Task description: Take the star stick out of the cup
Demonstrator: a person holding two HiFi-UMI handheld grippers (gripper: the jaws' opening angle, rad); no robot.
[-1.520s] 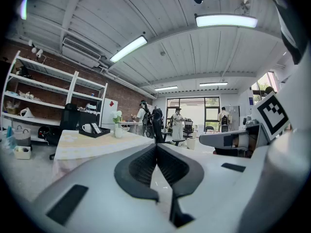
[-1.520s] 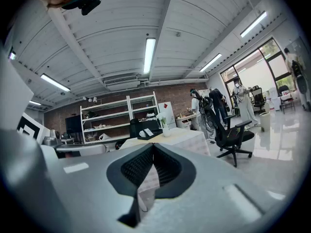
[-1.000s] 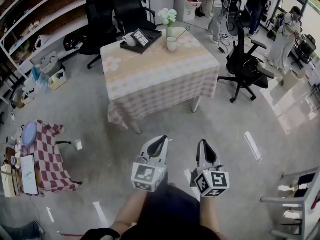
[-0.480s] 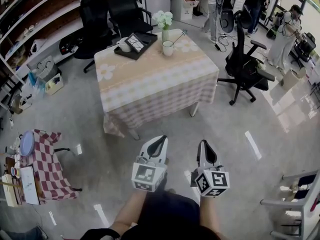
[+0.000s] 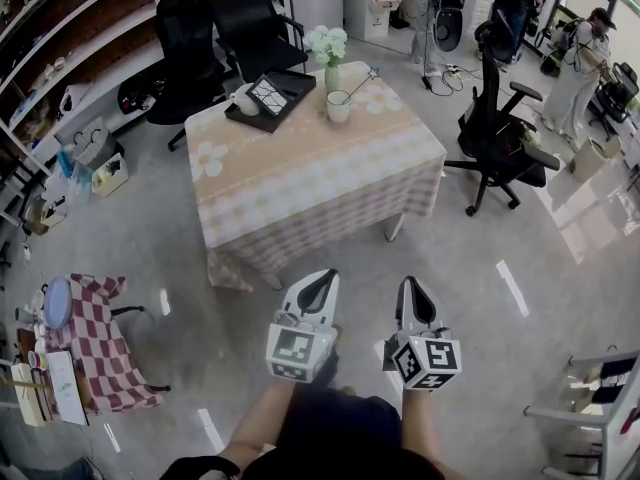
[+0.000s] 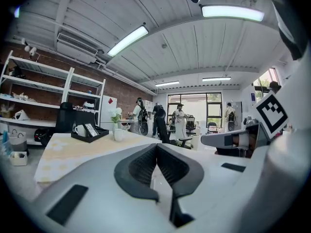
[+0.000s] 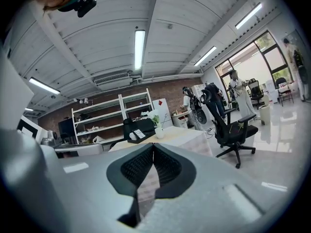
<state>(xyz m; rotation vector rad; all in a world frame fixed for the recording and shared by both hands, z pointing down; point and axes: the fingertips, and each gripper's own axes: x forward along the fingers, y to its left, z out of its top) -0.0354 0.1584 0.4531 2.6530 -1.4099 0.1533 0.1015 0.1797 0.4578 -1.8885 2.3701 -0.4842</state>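
Distance rules: star stick (image 5: 358, 85) leans rightward from the cup (image 5: 339, 108) by the table (image 5: 300, 163) far edge, well ahead of left gripper (image 5: 324, 278) and right gripper (image 5: 413, 287), both closed empty.

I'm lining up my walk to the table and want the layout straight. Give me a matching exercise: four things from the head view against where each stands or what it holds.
Things:
1. white cup
2. black tray
3. flower vase
4. black office chair

Places or states:
A. on the floor, right of the table
B. far side of the table, just behind the cup
C. holds the star stick
D. at the table's far left corner

Pairs: 1-C, 2-D, 3-B, 4-A
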